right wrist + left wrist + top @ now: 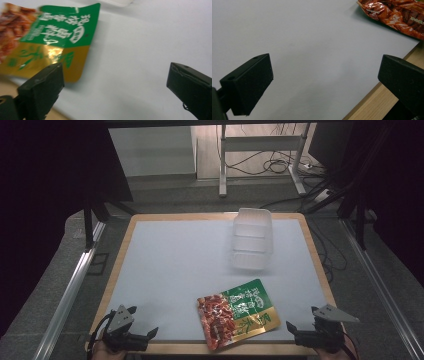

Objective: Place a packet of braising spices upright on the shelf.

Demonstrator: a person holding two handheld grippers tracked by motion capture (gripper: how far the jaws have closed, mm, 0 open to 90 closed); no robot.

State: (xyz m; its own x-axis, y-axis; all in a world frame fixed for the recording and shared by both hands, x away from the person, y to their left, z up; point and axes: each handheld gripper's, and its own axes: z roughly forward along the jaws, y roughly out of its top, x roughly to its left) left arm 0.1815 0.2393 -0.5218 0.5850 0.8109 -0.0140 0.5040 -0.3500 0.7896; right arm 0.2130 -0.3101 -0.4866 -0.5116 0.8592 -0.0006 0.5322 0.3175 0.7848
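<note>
Snack pouch (236, 314) lies flat at near edge of the white mat (175, 265), between both grippers, touching neither. Left gripper (150, 334) jaws wide, empty; right gripper (291, 327) jaws wide, empty. High view adds clear plastic tray (252, 238) at far right of mat. Left gripper view catches the pouch's red corner (394, 15) and wooden table edge (372, 105); right gripper view the green-gold end (60, 37).

One snack pouch (237, 313) printed red, green and gold, near the table's (150, 222) front edge. One clear plastic tray (252, 238) toward the far right corner. One white mat (180, 265) over the wooden top. Two handheld grippers: left gripper (142, 336), right gripper (300, 332), at the front corners.
</note>
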